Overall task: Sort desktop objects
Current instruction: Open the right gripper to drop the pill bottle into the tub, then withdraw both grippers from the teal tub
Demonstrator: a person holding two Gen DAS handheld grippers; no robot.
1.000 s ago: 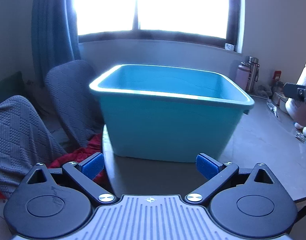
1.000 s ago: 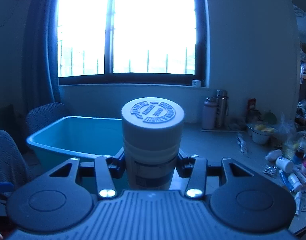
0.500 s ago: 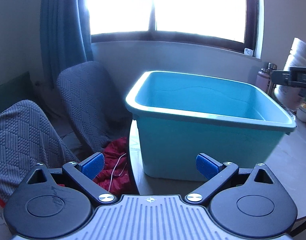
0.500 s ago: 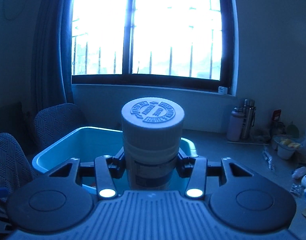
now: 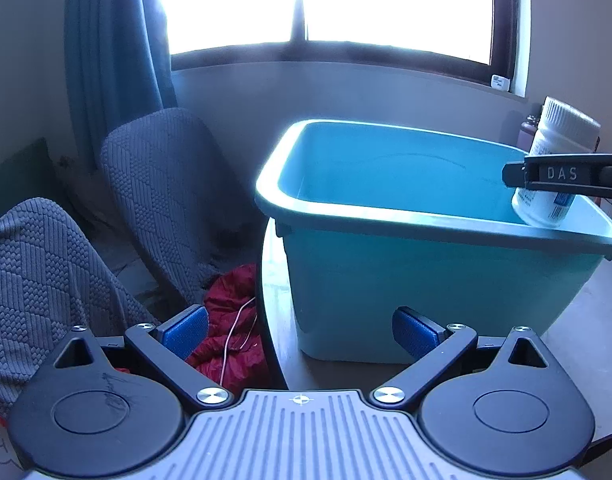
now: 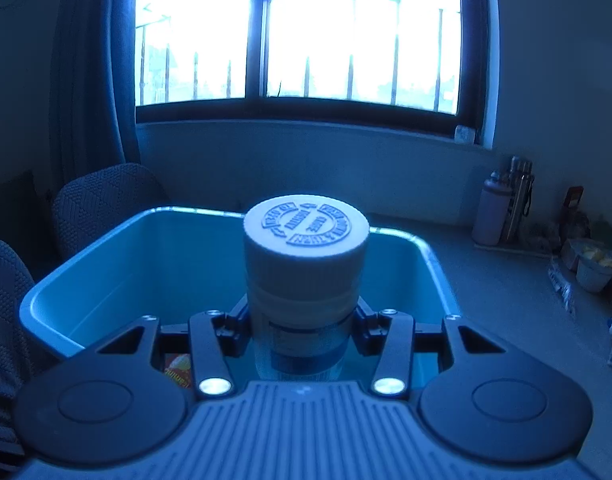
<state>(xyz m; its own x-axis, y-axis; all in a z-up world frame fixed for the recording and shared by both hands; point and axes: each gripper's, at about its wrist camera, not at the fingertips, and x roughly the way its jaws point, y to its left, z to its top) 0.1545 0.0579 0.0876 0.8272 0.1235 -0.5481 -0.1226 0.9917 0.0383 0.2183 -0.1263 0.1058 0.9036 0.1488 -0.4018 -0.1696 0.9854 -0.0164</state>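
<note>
right wrist view: fingers (image 6: pixel 302 320) pinching white bottle (image 6: pixel 306 264) above teal bin (image 6: pixel 106 236); left fingers (image 5: pixel 300 326) spread.

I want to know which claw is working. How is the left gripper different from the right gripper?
The left gripper is open with nothing between its blue pads; the right gripper is shut on a white bottle. The left gripper sits in front of the blue bin; the right gripper holds its bottle above the bin. Both have black arms.

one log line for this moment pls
right gripper: shut on white pill bottle, over teal bin | left gripper: open, empty | step: drop bottle in bin, not yet done
</note>
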